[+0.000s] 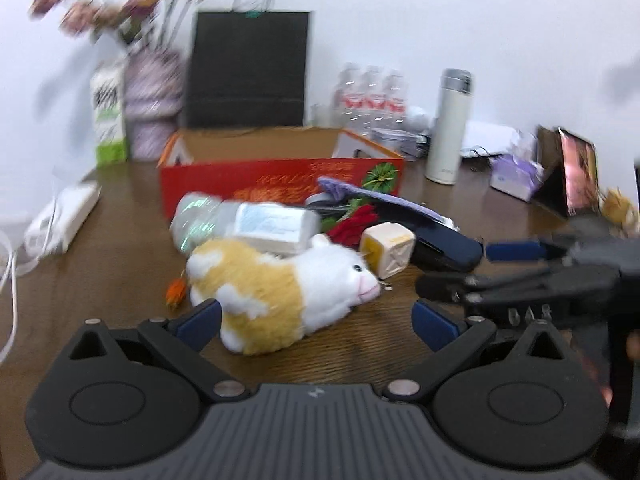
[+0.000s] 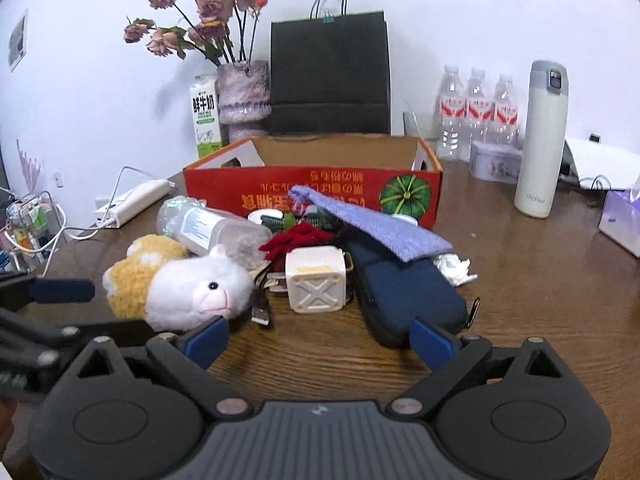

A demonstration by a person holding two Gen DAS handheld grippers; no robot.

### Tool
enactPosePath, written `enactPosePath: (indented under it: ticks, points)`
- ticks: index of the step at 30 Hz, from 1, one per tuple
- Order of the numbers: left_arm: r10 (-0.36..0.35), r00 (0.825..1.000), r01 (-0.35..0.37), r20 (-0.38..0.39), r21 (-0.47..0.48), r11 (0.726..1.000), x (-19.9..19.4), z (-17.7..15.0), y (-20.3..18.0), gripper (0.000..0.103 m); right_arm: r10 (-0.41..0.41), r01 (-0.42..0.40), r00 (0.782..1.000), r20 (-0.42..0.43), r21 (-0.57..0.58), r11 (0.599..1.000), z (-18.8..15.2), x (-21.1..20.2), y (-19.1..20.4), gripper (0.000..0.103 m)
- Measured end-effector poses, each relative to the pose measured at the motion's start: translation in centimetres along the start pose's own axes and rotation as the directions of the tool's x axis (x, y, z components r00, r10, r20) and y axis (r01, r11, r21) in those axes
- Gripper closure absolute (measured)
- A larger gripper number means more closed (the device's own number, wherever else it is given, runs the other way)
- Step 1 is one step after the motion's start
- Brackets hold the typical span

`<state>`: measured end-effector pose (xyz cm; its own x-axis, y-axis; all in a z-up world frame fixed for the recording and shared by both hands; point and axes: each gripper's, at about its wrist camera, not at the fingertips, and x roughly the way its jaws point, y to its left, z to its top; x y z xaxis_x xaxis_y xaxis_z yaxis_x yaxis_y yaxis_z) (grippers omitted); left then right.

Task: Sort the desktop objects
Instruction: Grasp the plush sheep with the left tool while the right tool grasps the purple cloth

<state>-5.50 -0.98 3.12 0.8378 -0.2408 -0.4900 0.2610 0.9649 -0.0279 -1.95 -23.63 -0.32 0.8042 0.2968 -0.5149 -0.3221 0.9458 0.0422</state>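
Note:
A pile lies on the brown desk before an open red cardboard box (image 1: 280, 178) (image 2: 312, 190): a white and yellow plush hamster (image 1: 280, 288) (image 2: 180, 284), a clear plastic bottle (image 1: 244, 224) (image 2: 212, 228), a cream cube (image 1: 386, 250) (image 2: 316, 278), a navy case (image 1: 440, 246) (image 2: 404, 292), a purple cloth (image 1: 372, 194) (image 2: 372, 224) and a red fabric flower (image 1: 356, 226) (image 2: 296, 240). My left gripper (image 1: 316, 320) is open, its jaws either side of the hamster's rear. My right gripper (image 2: 320, 338) is open and empty, just short of the cube.
At the back stand a black paper bag (image 2: 330, 74), a flower vase (image 2: 244, 90), a milk carton (image 2: 206, 116), water bottles (image 2: 476, 108) and a white thermos (image 2: 542, 140). A power strip (image 2: 136, 200) lies left, a tissue pack (image 2: 622, 224) right, crumpled paper (image 2: 454, 268) by the case.

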Motion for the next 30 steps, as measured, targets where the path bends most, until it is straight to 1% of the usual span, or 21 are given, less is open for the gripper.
enactPosePath:
  ticks: [2,4,7,9,10,12,14,16,18,19,20,22,23,24,25,26,27,30]
  points:
    - [0.042,0.999,-0.042,0.007,0.027,0.999,0.5,0.0,-0.5,0.000,-0.032,0.033,0.999,0.026,-0.013,0.999,0.1,-0.3,0.0,0.006]
    - [0.063,0.998,-0.063,0.011,0.006,0.998,1.1,0.4,-0.4,0.000,-0.052,0.053,0.998,0.047,-0.016,0.998,0.4,-0.6,-0.3,0.006]
    - [0.046,0.998,-0.043,0.039,-0.075,0.996,1.9,1.4,0.6,0.000,-0.073,0.073,0.995,0.061,-0.003,0.997,1.0,-0.8,-1.2,0.006]
    - [0.038,0.999,-0.035,0.028,-0.108,0.994,2.8,2.3,1.4,0.000,-0.081,0.080,0.995,0.063,0.008,0.997,1.3,-0.6,-1.8,0.006]
    - [0.051,0.999,-0.050,0.008,-0.135,0.990,3.4,2.7,1.9,0.000,-0.084,0.084,0.995,0.061,0.010,0.996,1.6,-0.5,-2.1,0.006]
    - [0.100,0.993,-0.112,-0.065,-0.221,0.969,4.7,3.2,3.2,0.000,-0.084,0.083,0.994,0.067,0.006,0.996,2.0,-0.3,-2.3,0.007]
    - [0.080,0.991,-0.111,-0.109,-0.312,0.944,5.9,3.4,4.6,0.000,-0.085,0.086,0.993,0.079,-0.011,0.996,2.5,0.3,-2.5,0.007]
    - [0.053,0.989,-0.100,-0.140,-0.359,0.928,7.0,3.5,5.4,0.003,-0.096,0.099,0.992,0.078,-0.025,0.995,3.1,1.4,-2.7,0.008]
    - [0.064,0.988,-0.111,-0.141,-0.359,0.927,7.6,3.6,5.6,0.010,-0.094,0.096,0.994,0.062,-0.026,0.995,4.1,3.3,-3.1,0.016]
    - [0.086,0.986,-0.129,-0.141,-0.335,0.934,7.7,3.8,5.4,0.026,-0.084,0.085,0.995,0.048,-0.027,0.996,4.6,4.4,-3.4,0.017]
    - [0.112,0.982,-0.154,-0.150,-0.311,0.938,7.8,3.9,5.3,0.049,-0.079,0.080,0.996,0.034,-0.031,0.996,5.1,5.6,-3.6,0.020]
    - [0.083,0.984,-0.126,-0.157,-0.289,0.949,7.4,4.0,5.2,0.055,-0.081,0.081,0.997,0.002,-0.046,0.996,5.8,7.8,-3.6,0.031]
    - [0.068,0.985,-0.112,-0.158,-0.292,0.950,6.9,4.1,5.2,0.056,-0.083,0.081,0.996,-0.025,-0.052,0.995,6.0,8.9,-3.5,0.046]
    - [0.052,0.987,-0.096,-0.153,-0.295,0.951,6.3,4.1,5.2,0.056,-0.079,0.076,0.995,-0.060,-0.048,0.996,6.2,9.7,-3.5,0.071]
    - [0.050,0.989,-0.091,-0.143,-0.294,0.951,5.6,4.0,5.0,0.057,-0.071,0.068,0.994,-0.086,-0.033,0.997,6.2,10.1,-3.6,0.083]
    - [0.058,0.990,-0.093,-0.128,-0.290,0.953,4.8,3.9,4.9,0.057,-0.067,0.066,0.994,-0.081,-0.014,0.998,6.3,9.9,-3.7,0.093]
    - [0.062,0.992,-0.092,-0.111,-0.283,0.955,4.1,3.8,4.6,0.057,-0.069,0.069,0.995,-0.072,-0.001,0.998,6.3,9.5,-3.7,0.100]
    - [0.057,0.996,-0.074,-0.067,-0.291,0.954,1.7,4.5,4.4,0.058,-0.079,0.079,0.997,-0.023,-0.009,0.997,6.8,6.6,-3.1,0.102]
